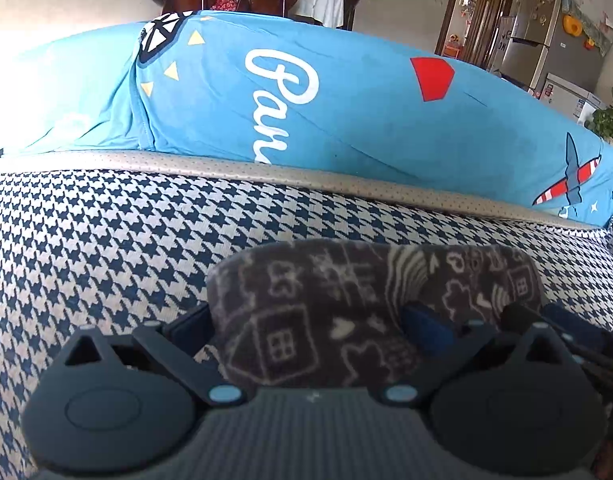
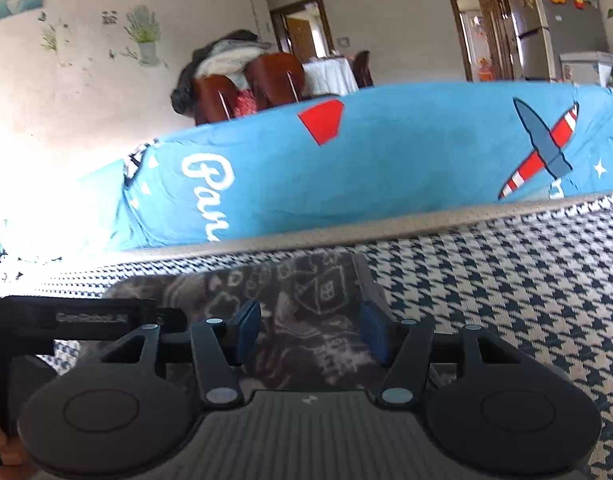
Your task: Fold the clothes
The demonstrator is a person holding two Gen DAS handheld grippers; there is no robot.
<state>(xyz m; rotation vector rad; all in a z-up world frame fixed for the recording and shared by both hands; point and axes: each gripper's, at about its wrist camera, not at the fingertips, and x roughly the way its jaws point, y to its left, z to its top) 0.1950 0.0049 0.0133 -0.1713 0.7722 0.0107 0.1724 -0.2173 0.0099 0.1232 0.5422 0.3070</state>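
Observation:
A dark grey garment with white doodle print (image 1: pixel 346 300) lies folded on the houndstooth sofa seat (image 1: pixel 106 248). My left gripper (image 1: pixel 306 320) is low over it, jaws wide apart, the cloth bulging up between the blue fingers (image 1: pixel 426 328). In the right wrist view the same garment (image 2: pixel 306 304) lies between the spread blue pads (image 2: pixel 248 320) of my right gripper (image 2: pixel 310 320). Neither pinches the cloth. The other gripper's body (image 2: pixel 86 316) shows at the left.
A blue cushion with white script and aeroplane print (image 1: pixel 346 100) runs along the sofa back. Behind it stand wooden chairs (image 2: pixel 274 80), a table with a white cloth, a doorway and a fridge (image 2: pixel 554 28).

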